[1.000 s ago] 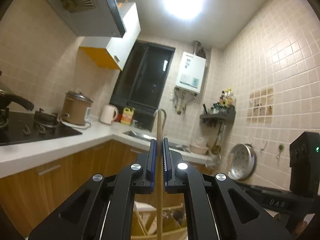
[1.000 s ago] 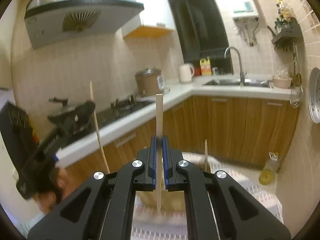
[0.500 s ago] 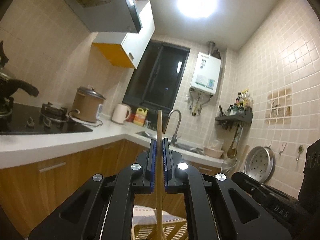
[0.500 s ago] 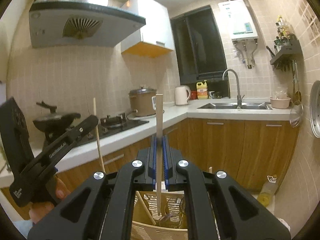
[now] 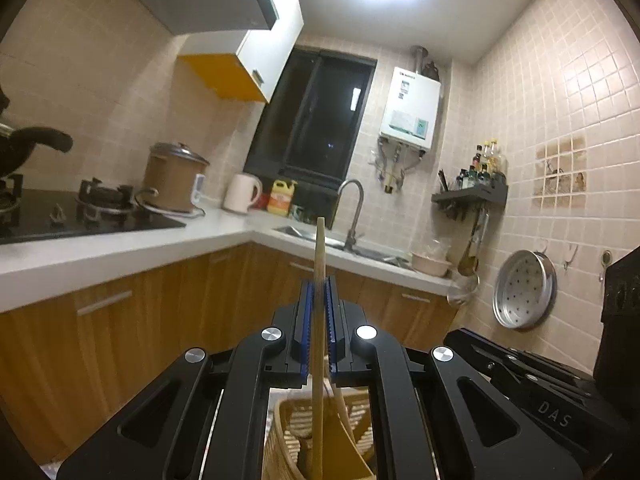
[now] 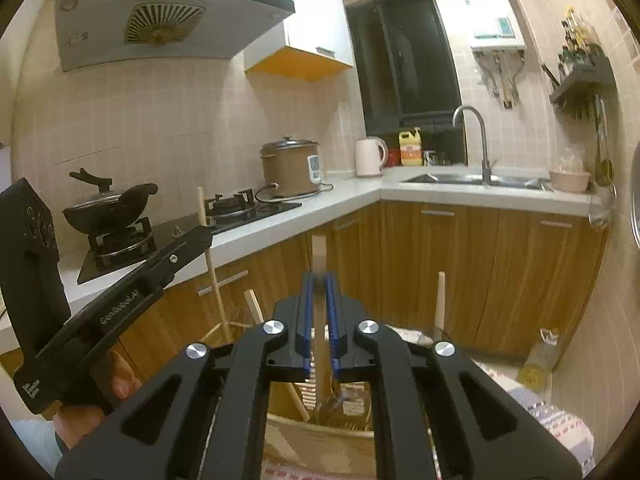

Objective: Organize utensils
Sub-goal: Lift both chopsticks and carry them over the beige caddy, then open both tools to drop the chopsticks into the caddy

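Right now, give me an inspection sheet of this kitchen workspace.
Surface: white countertop, patterned cloth under the basket.
Job's things: wicker utensil basket below; a wooden utensil handle in left tongs, a flat wooden handle in right tongs.
Clutter: rice cooker, kettle, wok.
Grippers: both shut on handles.
Cables: cooker cord.
Surroundings: sink faucet, range hood.

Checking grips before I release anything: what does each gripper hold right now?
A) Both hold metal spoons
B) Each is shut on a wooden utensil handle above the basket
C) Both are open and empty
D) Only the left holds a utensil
B: the left gripper is clamped on a round wooden handle and the right gripper on a flat wooden handle, each running down into the wicker basket.
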A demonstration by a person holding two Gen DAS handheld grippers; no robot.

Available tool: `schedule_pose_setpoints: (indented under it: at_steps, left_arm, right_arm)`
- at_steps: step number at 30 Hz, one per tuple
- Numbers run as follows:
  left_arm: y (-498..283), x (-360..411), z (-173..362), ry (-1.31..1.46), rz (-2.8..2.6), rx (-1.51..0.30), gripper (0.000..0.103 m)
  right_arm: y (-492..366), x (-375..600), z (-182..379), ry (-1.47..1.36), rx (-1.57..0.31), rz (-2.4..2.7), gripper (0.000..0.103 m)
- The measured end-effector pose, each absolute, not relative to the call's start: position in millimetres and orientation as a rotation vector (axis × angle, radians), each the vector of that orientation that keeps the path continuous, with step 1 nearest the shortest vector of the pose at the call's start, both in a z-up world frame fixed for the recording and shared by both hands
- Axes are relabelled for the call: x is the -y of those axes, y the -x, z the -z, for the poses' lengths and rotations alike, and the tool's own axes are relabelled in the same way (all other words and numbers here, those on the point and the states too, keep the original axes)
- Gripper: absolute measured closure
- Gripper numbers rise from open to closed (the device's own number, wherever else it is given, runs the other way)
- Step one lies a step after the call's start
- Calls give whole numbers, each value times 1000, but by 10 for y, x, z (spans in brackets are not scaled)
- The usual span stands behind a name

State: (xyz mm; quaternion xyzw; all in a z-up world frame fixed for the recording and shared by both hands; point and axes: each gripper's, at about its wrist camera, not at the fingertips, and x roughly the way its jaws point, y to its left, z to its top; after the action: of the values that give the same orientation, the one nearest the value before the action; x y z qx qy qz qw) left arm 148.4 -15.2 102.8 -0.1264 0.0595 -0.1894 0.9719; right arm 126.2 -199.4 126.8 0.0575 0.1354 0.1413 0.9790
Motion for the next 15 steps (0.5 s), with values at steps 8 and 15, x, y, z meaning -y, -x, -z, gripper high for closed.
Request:
schedule_pose_setpoints:
  at_steps: [8,15]
  left_arm:
    - [-1305,59,-1060,222,381,-128,57]
    - [-996,-75,-1090,212,394,-154,35]
  right_arm:
    - [-1003,1995,-1277,-88,-276,-289,59]
    - [-640,2058,-1229,-50,-291,-264,50]
